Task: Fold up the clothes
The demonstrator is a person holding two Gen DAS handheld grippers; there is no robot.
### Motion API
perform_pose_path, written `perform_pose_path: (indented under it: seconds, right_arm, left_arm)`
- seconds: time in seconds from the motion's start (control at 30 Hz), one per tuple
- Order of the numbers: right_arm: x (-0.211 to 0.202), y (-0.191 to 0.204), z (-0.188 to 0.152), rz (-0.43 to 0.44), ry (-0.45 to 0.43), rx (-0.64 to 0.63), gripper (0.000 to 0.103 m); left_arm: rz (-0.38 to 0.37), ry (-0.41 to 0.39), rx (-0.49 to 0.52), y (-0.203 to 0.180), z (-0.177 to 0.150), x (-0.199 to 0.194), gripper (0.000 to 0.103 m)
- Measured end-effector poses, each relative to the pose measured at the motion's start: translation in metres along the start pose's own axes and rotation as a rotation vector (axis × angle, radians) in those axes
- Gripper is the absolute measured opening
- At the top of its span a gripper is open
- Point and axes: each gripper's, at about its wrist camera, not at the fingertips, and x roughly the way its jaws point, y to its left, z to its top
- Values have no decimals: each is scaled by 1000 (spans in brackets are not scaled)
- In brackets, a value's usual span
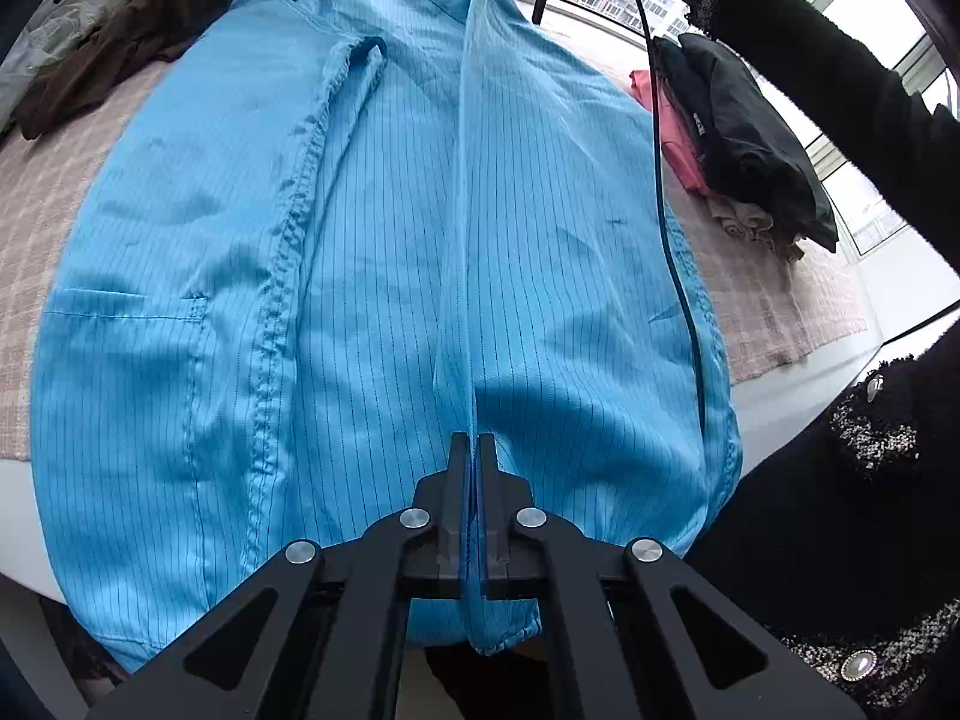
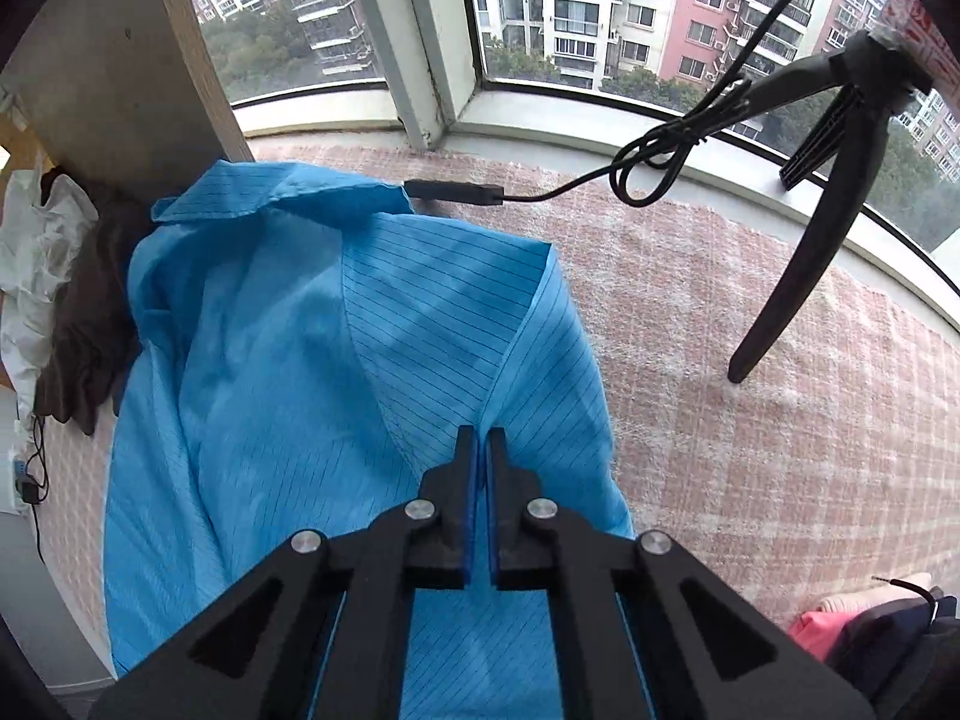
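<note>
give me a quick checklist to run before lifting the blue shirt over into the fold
1. Left tool shut on the blue shirt: ok, fabric is pinched between its fingers near the hem.
2. Right tool shut on the shirt near the shoulder: ok, cloth rises to its closed tips.
3. Edge between the two grips taut: ok, a straight raised ridge runs up the left wrist view.
4. Black cable clear of the shirt: not ok, it lies along the shirt's right side.
5. Collar flat: not ok, it looks bunched up.
6. Landing side free of the brown garment: cannot tell.
</note>
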Motion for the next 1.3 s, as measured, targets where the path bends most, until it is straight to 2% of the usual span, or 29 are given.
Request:
perform_pose_path:
  seconds: [0.13, 0.2, 0.3, 0.33, 0.37, 0.43, 0.53, 0.63, 0.73, 0.87, 0.97, 1.07, 1.1, 1.13, 1.17, 1.2, 1.3]
  right_arm:
    - [-18, 18, 5, 49, -44, -32, 2]
    - [-17, 44, 10, 70, -57, -69, 2]
    - [6, 87, 17, 146, -24, -163, 2]
    - [16, 100, 18, 166, 13, -200, 3]
    - [22, 109, 18, 146, 51, -220, 6]
    - [13, 112, 12, 139, 57, -240, 11]
    - [-39, 85, -14, 184, -26, -265, 30]
    - [-93, 39, -59, 150, -84, -294, 31]
    - [-122, -11, -116, 91, -69, -257, 34]
    - [-103, -54, -175, -51, 42, -191, 34]
    - [-80, -67, -204, -111, 103, -197, 34]
    - [-61, -68, -211, -110, 132, -193, 34]
    - [-57, -68, -211, -113, 134, -193, 34]
    - [-53, -68, -211, -115, 135, -194, 34]
    - [-48, -68, -211, -117, 137, -194, 34]
    - [-44, -68, -211, -119, 139, -195, 35]
    - [-38, -66, -204, -81, 147, -184, 35]
  left_arm:
    - [33, -26, -37, 5, -6, -16, 1]
    - [54, -32, -62, 17, -3, -22, 1]
    - [87, 24, -107, 25, -7, -6, 2]
    - [113, 48, -113, 27, -9, -1, 9]
    - [138, 65, -114, 28, -11, 2, 12]
    - [173, 74, -97, 26, -12, 0, 22]
    - [191, 49, -56, 17, -10, -12, 26]
    - [147, 27, 26, -8, -5, -12, 37]
    - [67, 29, 148, -44, -1, 0, 37]
    - [31, 92, 316, -92, 3, 32, 42]
    - [32, 127, 394, -104, -3, 43, 45]
    - [35, 140, 405, -105, 0, 51, 42]
    - [37, 143, 395, -103, 3, 53, 34]
    - [37, 142, 369, -97, 4, 50, 17]
    - [37, 140, 343, -92, 6, 47, 9]
    - [36, 136, 316, -86, 8, 44, 6]
    - [25, 87, 231, -67, 12, 24, 6]
